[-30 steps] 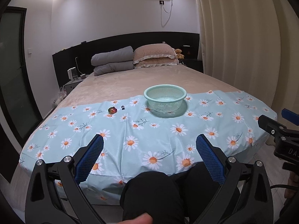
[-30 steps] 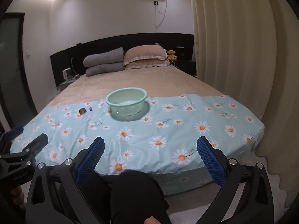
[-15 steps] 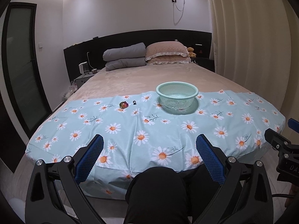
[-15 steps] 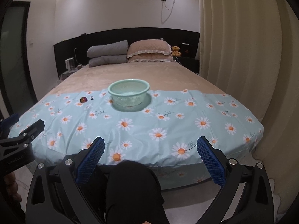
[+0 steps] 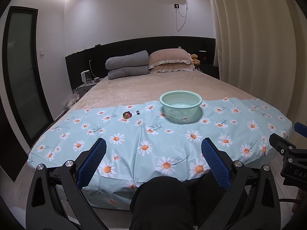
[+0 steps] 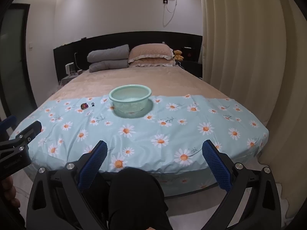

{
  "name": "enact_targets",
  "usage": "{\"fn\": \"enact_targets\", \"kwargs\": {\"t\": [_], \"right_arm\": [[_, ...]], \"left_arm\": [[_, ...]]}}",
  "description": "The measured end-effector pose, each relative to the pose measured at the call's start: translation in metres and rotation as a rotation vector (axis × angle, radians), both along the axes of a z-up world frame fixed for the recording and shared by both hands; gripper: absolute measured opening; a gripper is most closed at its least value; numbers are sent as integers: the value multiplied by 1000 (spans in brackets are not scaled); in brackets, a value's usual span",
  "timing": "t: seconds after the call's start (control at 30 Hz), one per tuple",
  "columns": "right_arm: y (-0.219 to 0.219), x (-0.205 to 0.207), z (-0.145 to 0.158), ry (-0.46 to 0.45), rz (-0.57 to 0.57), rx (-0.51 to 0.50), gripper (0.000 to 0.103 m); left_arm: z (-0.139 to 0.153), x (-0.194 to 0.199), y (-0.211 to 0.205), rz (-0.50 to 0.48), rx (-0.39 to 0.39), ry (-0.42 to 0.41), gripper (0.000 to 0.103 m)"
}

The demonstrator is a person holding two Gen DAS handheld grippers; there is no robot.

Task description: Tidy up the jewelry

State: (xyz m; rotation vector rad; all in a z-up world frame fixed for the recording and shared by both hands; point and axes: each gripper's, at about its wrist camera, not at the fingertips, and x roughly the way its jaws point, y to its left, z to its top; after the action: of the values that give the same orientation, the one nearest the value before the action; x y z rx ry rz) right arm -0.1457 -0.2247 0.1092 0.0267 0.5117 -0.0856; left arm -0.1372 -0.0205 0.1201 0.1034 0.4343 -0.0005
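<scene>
A mint green mesh basket stands on the daisy-print cloth over the foot of the bed. Left of it lie a multicoloured jewelry piece and a small dark ring-like piece. My left gripper is open and empty, held back over the cloth's near edge. My right gripper is open and empty, also at the near edge, far from the jewelry. Each gripper shows at the side of the other's view.
The person's dark-clothed knee sits between the fingers of each gripper. Grey bedding and pillows lie at the headboard. A curtain hangs at the right, a nightstand stands at the left.
Both grippers have risen and pulled back a little, so the bed sits lower and farther in both views. Both stay open and empty.
</scene>
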Motion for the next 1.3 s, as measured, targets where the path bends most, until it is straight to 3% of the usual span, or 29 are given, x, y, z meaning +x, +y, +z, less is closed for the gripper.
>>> {"fn": "enact_targets", "kwargs": {"t": [1.3], "right_arm": [[4, -7, 11, -43, 4, -25, 95]], "left_arm": [[2, -8, -5, -37, -2, 9, 97]]}}
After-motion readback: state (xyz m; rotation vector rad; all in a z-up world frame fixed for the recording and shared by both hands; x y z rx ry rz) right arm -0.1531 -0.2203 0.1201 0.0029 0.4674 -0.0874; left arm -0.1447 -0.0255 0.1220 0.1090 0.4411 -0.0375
